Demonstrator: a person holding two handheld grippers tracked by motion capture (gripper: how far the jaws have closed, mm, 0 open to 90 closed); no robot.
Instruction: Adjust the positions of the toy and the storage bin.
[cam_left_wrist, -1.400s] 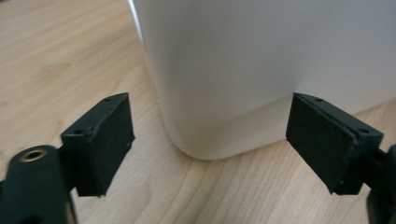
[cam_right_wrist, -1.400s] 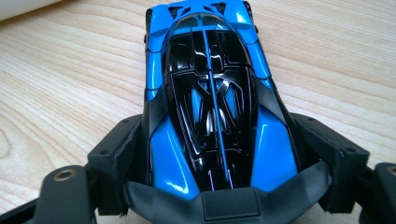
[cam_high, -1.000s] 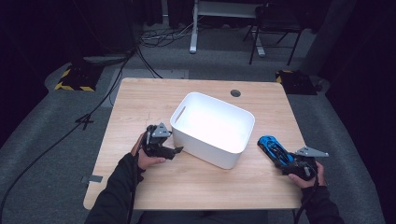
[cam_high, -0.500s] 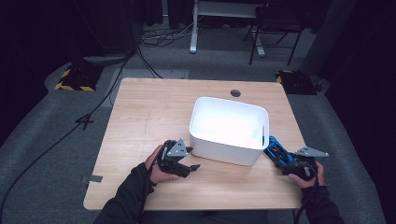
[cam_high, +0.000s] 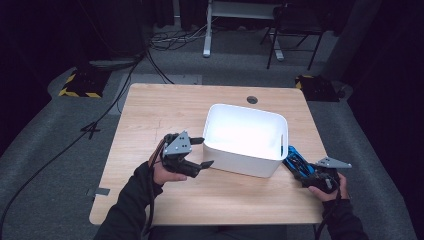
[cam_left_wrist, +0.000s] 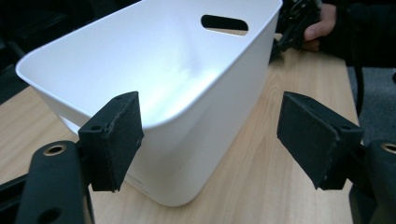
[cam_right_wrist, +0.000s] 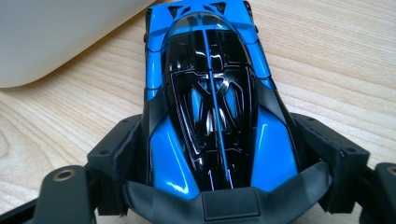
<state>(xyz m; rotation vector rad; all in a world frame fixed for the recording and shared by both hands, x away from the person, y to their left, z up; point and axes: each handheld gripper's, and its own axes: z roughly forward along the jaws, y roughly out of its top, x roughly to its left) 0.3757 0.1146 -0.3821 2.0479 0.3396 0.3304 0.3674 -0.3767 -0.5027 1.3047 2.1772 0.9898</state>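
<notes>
No text, label, brand or number can be read in any view. The blue toy car (cam_right_wrist: 210, 93) and the white bin (cam_high: 246, 139) bear no lettering. The yellow-and-black striped blocks (cam_high: 79, 84) on the floor past the table's far left corner are perhaps hazard markings, too small to be sure.

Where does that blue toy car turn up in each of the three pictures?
High view: the blue toy car lies at lower right, between the white bin and the right gripper.
Left gripper view: cannot tell; dark shapes beside the far hand at top right.
Right gripper view: centre, clamped between the jaws.
Shared landmark: the white bin.
</notes>
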